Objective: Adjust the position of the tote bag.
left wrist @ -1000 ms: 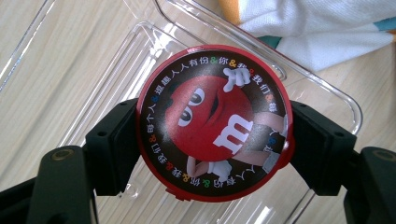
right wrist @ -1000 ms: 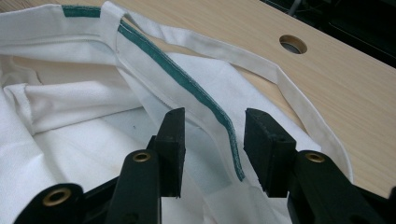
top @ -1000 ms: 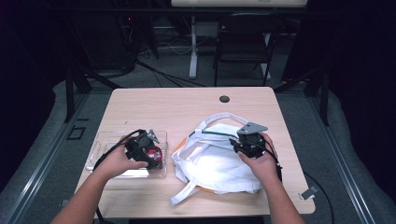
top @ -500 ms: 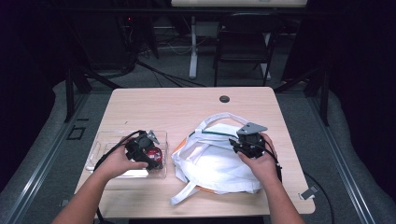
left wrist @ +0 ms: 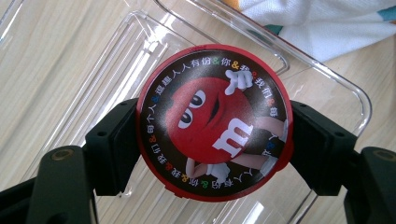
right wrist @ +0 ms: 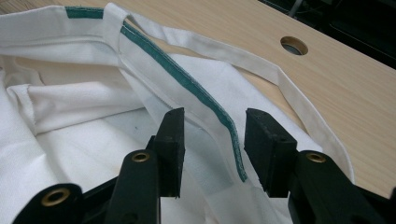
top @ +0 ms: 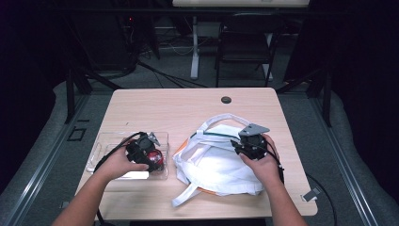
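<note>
Clear plastic makes up the shallow tray (top: 106, 146) on the left of the wooden table (top: 179, 108), and the left gripper (left wrist: 212, 140) hangs over it, jaws clamped on the rim of a round red candy tin (left wrist: 214, 122). Whether the tin rests on the tray floor I can't tell. Beside it lies a white cloth bag (top: 216, 165) with green trim; its inside is hidden. The right gripper (right wrist: 212, 140) has its jaws spread either side of the bag's green-edged hem (right wrist: 187, 81), not yet pinching it.
</note>
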